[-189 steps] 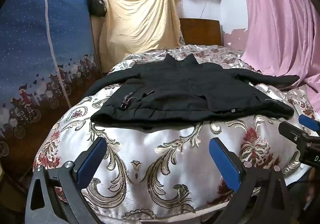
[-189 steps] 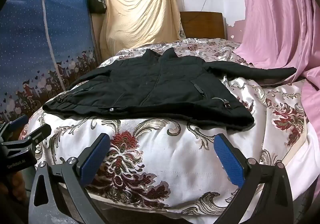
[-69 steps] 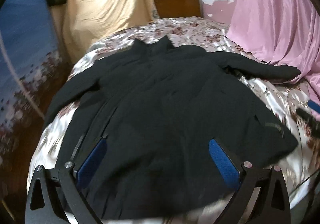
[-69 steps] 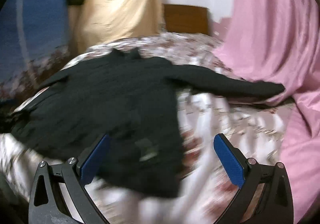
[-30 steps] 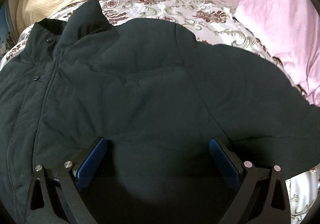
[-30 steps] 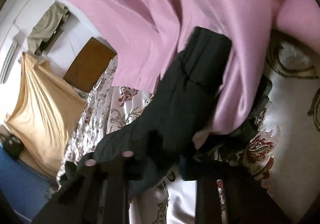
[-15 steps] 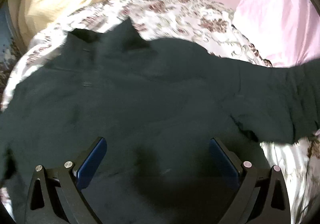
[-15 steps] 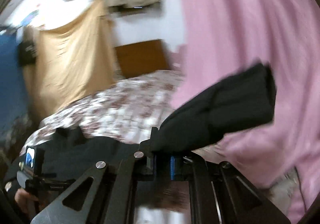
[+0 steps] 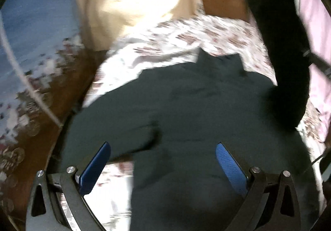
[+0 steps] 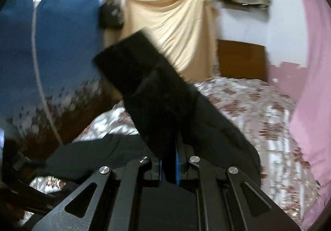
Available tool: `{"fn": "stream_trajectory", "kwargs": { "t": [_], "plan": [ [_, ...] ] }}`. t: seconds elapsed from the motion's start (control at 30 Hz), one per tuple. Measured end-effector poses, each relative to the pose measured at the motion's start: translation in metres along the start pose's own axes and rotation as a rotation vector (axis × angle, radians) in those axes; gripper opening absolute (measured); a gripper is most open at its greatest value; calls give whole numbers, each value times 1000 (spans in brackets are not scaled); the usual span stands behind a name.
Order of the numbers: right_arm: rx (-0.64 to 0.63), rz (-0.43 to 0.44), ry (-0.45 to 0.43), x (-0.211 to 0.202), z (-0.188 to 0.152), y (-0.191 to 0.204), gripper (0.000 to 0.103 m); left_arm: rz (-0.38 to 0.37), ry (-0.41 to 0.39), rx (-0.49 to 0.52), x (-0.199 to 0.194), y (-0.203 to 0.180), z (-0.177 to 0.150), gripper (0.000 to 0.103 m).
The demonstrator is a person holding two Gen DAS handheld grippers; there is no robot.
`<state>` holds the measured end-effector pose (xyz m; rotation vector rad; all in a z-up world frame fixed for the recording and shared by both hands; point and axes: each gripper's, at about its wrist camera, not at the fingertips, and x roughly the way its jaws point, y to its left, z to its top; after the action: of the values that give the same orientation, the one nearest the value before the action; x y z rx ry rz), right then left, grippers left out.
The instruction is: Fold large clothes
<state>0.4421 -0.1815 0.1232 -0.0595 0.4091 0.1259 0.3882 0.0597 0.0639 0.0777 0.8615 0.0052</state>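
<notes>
A large black jacket (image 9: 196, 111) lies spread on the bed, collar toward the headboard. My left gripper (image 9: 163, 162) is open and empty, hovering over the jacket's body with its blue pads (image 9: 229, 164) apart. My right gripper (image 10: 169, 164) is shut on the jacket's right sleeve (image 10: 144, 78), which stands lifted above the bed. The raised sleeve also shows in the left wrist view (image 9: 279, 45) at the upper right. The jacket's left sleeve (image 9: 115, 131) lies bent near the bed's left edge.
The bed has a floral satin cover (image 10: 258, 111) and a wooden headboard (image 10: 240, 59). A pink curtain (image 10: 310, 86) hangs on the right. A beige sheet (image 10: 171, 30) and a blue patterned wardrobe (image 10: 51, 45) stand at the back left.
My right gripper has carried the sleeve up and to the left, across the jacket. My left gripper has pulled back and turned left, staying open.
</notes>
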Motion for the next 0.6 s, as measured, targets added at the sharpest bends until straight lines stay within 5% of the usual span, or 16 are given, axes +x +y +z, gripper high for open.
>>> {"fn": "stream_trajectory", "kwargs": {
  "t": [0.33,0.43,0.5,0.6],
  "plan": [
    [-143,64,375,117,-98,106,12,20,6,-98,37,59,-24,103],
    [-144,157,468,125,-119,101,42,-3,-10,-106,46,50,-23,103],
    [-108,237,460,117,-120,89,73,-15,-26,-100,54,39,-17,103],
    [-36,321,416,87,-119,51,78,-16,-41,-80,71,17,-7,103]
  ]
}}
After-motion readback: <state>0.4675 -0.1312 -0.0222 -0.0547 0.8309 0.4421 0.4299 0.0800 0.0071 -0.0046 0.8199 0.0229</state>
